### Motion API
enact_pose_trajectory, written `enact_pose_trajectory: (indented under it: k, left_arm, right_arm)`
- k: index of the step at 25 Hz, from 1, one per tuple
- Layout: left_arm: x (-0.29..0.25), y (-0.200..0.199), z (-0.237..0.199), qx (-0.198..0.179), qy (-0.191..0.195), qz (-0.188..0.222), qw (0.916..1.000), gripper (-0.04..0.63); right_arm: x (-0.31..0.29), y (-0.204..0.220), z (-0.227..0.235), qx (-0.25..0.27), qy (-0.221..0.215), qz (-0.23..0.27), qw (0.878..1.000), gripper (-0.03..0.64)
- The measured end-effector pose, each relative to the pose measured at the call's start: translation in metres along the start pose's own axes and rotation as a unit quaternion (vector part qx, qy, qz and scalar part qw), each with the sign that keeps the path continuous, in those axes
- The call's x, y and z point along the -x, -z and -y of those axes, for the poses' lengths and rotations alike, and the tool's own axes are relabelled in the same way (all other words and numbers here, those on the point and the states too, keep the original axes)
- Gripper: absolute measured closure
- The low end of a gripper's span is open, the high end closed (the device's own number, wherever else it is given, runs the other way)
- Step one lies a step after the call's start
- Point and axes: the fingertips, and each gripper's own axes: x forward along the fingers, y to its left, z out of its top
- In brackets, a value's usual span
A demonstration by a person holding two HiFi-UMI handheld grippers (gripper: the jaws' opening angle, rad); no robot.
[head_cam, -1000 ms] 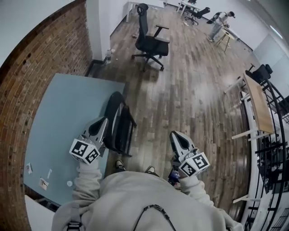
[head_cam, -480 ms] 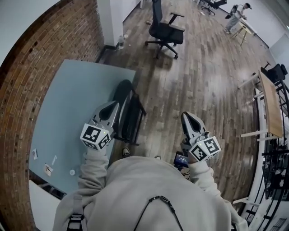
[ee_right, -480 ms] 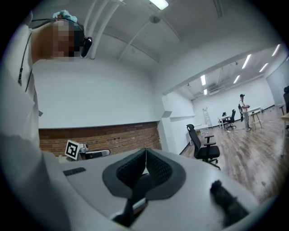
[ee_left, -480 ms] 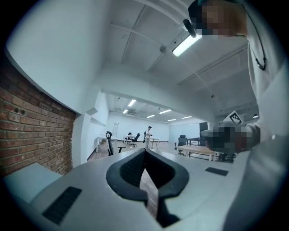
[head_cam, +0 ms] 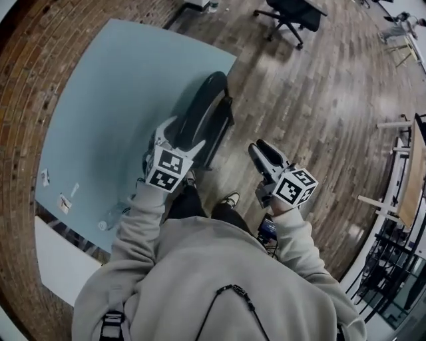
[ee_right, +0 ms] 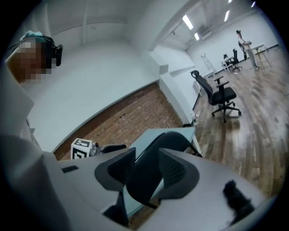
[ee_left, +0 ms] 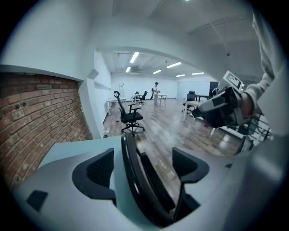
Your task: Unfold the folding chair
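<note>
Since half a second ago the left claw (head_cam: 181, 136) has shifted from beside the folding chair (head_cam: 203, 106) to straddle its curved top rim. The right claw (head_cam: 261, 152) has drawn nearer the chair, and the head view has tipped further down, so the black office chair (head_cam: 293, 13) now sits at the upper edge.

The folding chair is black and folded flat. It stands on the floor (head_cam: 313, 100) of long brown wooden boards, at the near corner of the desk (head_cam: 113, 86); whether the two touch cannot be told. In the left gripper view the rim runs between the left claw's jaws, which stand wide apart, the rim nearer the left one and not clamped.

The right claw hangs over the floor, apart from the chair, to its right. Its jaws are also apart and grip nothing; in the right gripper view the chair's back shows beyond the gap.

The desk has a pale blue-grey top, with a few small white scraps (head_cam: 64, 202) near its near-left edge. A red brick wall (head_cam: 26, 80) borders the desk on the far left. More desks with wooden tops (head_cam: 416, 173) line the room's right side. The person's shoes (head_cam: 231, 199) stand on the boards just behind the chair.
</note>
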Motion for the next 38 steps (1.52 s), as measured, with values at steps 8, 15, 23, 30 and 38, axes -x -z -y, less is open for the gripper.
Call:
enact_pose_trajectory:
  k: [8, 15, 23, 30, 38]
  left_arm:
    - [-0.050, 0.082, -0.013, 0.022, 0.004, -0.101, 0.9946, 0.155]
    - [-0.071, 0.103, -0.012, 0.044, -0.020, -0.099, 0.9939, 0.240]
    - [-0.069, 0.112, -0.029, 0.071, -0.018, -0.103, 0.9919, 0.424]
    - [-0.072, 0.112, -0.022, 0.138, 0.018, -0.104, 0.9848, 0.440]
    - [-0.098, 0.134, 0.004, 0.170, 0.055, -0.123, 0.9762, 0.445]
  right_arm:
    - [-0.164, 0.190, 0.087, -0.128, 0.019, -0.190, 0.973, 0.313]
    - [-0.232, 0.271, 0.142, -0.158, 0.114, -0.275, 0.942, 0.298]
    - [-0.261, 0.289, 0.144, -0.160, 0.109, -0.277, 0.941, 0.454]
    - [-0.184, 0.286, 0.176, -0.245, 0.105, -0.299, 0.916, 0.468]
    - [-0.051, 0.317, 0.269, -0.295, -0.026, -0.294, 0.909, 0.465]
